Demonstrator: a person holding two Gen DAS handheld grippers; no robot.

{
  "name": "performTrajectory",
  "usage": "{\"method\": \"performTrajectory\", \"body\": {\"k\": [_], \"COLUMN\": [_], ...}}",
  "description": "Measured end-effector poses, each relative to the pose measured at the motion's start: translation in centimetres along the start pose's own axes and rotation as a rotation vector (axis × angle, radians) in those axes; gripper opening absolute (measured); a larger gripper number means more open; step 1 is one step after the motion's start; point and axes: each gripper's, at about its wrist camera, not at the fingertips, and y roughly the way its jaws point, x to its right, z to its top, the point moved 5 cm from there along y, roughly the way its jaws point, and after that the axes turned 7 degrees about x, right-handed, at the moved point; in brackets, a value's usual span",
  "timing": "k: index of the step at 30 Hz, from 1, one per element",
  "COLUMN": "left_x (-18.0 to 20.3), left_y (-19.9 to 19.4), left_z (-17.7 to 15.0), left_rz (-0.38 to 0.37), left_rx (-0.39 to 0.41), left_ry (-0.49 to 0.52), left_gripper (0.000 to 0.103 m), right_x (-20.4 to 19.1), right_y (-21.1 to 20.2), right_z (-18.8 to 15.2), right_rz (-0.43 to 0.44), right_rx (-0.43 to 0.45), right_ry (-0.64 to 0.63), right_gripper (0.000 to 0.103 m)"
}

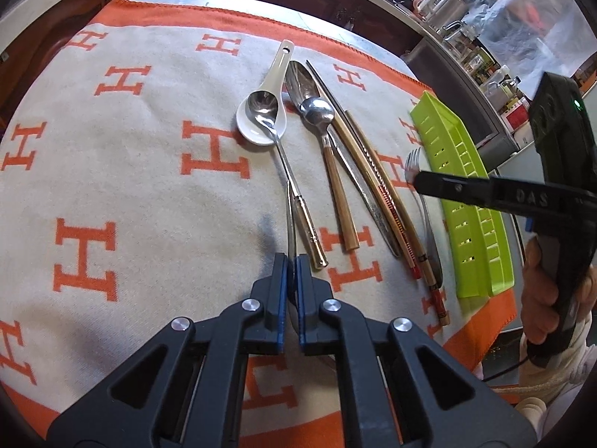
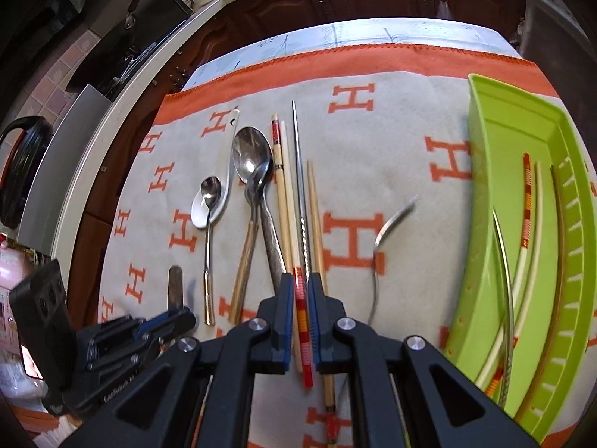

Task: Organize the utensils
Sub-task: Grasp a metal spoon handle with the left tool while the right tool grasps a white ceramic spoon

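Utensils lay in a row on the H-patterned blanket (image 1: 156, 171), beside the green tray (image 2: 496, 171). Left gripper (image 1: 293, 261) pinched a thin metal handle (image 1: 290, 220); right gripper (image 2: 301, 280) clamped a red-banded chopstick (image 2: 302, 321), fork (image 2: 384, 235) nearby.

1. My blanket (image 2: 373, 142) covers the surface.
2. Spoons (image 2: 252, 156), then chopsticks (image 2: 285, 201), lie in a row on it.
3. The fork (image 2: 388, 224) lies to their right.
4. The tray (image 2: 485, 201) lies rightmost, holding more chopsticks (image 2: 527, 201).
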Motion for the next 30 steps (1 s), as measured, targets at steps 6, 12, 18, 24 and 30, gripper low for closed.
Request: {"method": "performTrajectory", "body": {"k": [6,12,18,24,30], "left_x": [-0.2,-0.9,-1.4,-2.0,-2.5], "left_y": [-1.2,-1.9,-2.5,-2.7,-2.9], "left_z": [0.8,1.3,1.6,1.8,1.9], "left_rz": [-0.004,-0.009,-0.027,-0.039,-0.045], "left_rx": [0.026,0.039,0.051,0.050,0.052], "left_ry": [-0.011,-0.033,-0.044,-0.053,-0.059], "left_gripper": [0.002,0.002,0.002,0.002,0.002], "right_x": [-2.6,-4.4,-5.0,-4.9,-5.1], "right_y": [2.1,5.6,8.1,9.4,10.0], "right_z": [1.9,3.3,4.7,5.7,6.7], "right_rz": [0.066,0.135,0.164,0.191,0.238], "right_rx": [-0.035,-0.089,-0.101,-0.089,-0.067], "right_ry": [-0.005,0.044,0.117,0.190,0.252], "right_gripper": [0.008,0.008,0.008,0.008,0.010]}}
